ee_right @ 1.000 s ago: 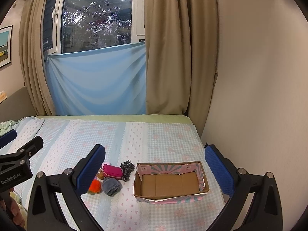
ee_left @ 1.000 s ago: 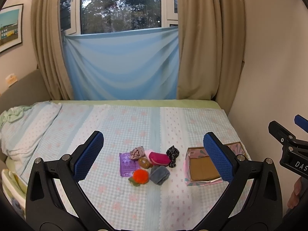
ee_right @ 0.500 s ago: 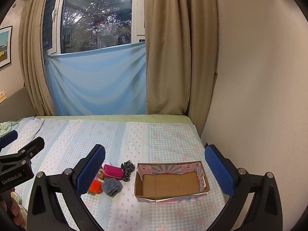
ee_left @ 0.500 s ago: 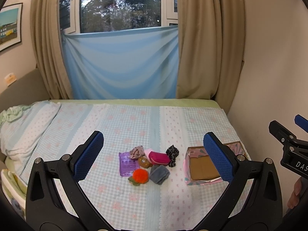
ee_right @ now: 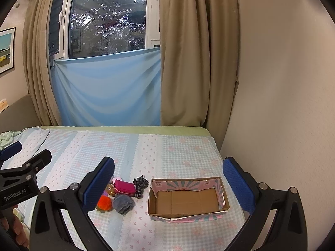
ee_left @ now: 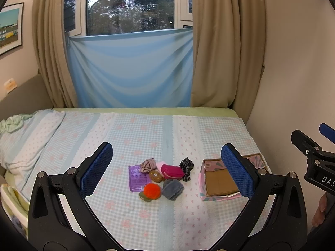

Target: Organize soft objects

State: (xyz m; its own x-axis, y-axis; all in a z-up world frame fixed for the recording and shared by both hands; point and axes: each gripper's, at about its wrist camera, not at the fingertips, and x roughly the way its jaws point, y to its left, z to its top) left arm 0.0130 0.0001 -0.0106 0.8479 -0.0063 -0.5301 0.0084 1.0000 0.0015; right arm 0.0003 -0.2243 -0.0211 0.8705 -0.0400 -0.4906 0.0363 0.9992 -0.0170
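Note:
A cluster of small soft things lies on the bed: a magenta pouch (ee_left: 172,171), a grey cloth (ee_left: 173,188), an orange pompom (ee_left: 152,190), a black scrunchie (ee_left: 186,165), a beige scrunchie (ee_left: 148,165), a purple packet (ee_left: 137,177) and a brown piece (ee_left: 156,175). To their right stands an open cardboard box (ee_right: 188,200), with nothing in it. My left gripper (ee_left: 167,169) is open, held above and short of the cluster. My right gripper (ee_right: 168,185) is open too, held short of the box. Both hold nothing.
The bed carries a light blue checked sheet (ee_left: 146,133), with a rumpled blanket (ee_left: 25,142) at the left. A wall (ee_right: 282,104) runs close along the bed's right side. Curtains and a blue cloth (ee_left: 129,71) hang behind the bed. A person's hand shows at each gripper's handle.
Almost nothing has changed. Both views have drifted very slightly; the objects and box lie as before, and both grippers have stayed open.

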